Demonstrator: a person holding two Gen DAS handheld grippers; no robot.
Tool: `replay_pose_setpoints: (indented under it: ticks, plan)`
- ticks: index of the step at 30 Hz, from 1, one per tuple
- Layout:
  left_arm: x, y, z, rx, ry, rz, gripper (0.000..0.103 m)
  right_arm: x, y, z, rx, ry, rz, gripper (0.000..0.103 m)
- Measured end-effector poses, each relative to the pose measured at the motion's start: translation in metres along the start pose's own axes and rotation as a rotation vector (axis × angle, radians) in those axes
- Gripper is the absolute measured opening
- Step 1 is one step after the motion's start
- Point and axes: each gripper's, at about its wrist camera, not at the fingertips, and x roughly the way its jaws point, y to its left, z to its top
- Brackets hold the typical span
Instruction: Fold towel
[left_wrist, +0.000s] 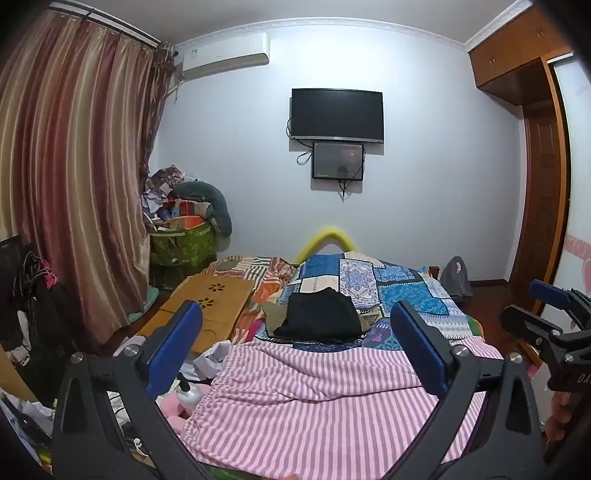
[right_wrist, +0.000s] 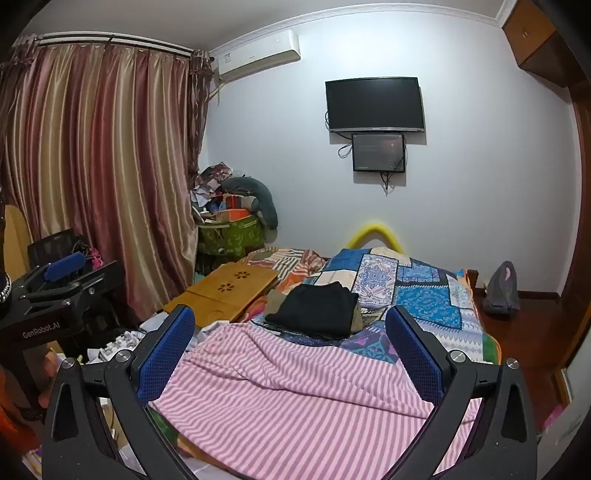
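Towel: the pink striped towel (left_wrist: 325, 402) lies spread on the near end of the bed (left_wrist: 417, 295), a little wrinkled, not yet folded.
Left gripper: the left gripper (left_wrist: 301, 354) is wide open, nothing between its blue pads, and it hangs above the towel without touching it.
Right gripper: the right gripper (right_wrist: 290, 354) is also wide open and empty, just beside the left one.
Direction: the towel is in front of and below both grippers; its stripes run away from them, toward the black folded clothes (right_wrist: 316, 308).
Long axis: I think it goes across the bed, from side to side, but the near edge is hidden.
Nearer hand: both seem equally near; each has its own side of the towel.
Next move, my guess: each gripper goes down to a near corner.
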Motion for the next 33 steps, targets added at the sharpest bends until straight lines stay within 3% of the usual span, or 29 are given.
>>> replay_pose_setpoints:
  ticks: [5,12,33]
  plan:
    - [-0.004,-0.007,-0.003,0.044,-0.028,0.036,0.103,-0.002,0.001,0.000,-0.005,0.002,-0.004,0.103]
    - [0.014,-0.004,-0.007,0.018,0.014,-0.009,0.103,-0.003,0.002,0.006,-0.008,0.004,-0.013,0.103]
    - [0.015,0.000,-0.007,0.007,0.010,-0.025,0.103,-0.006,0.004,0.001,-0.002,-0.008,-0.042,0.103]
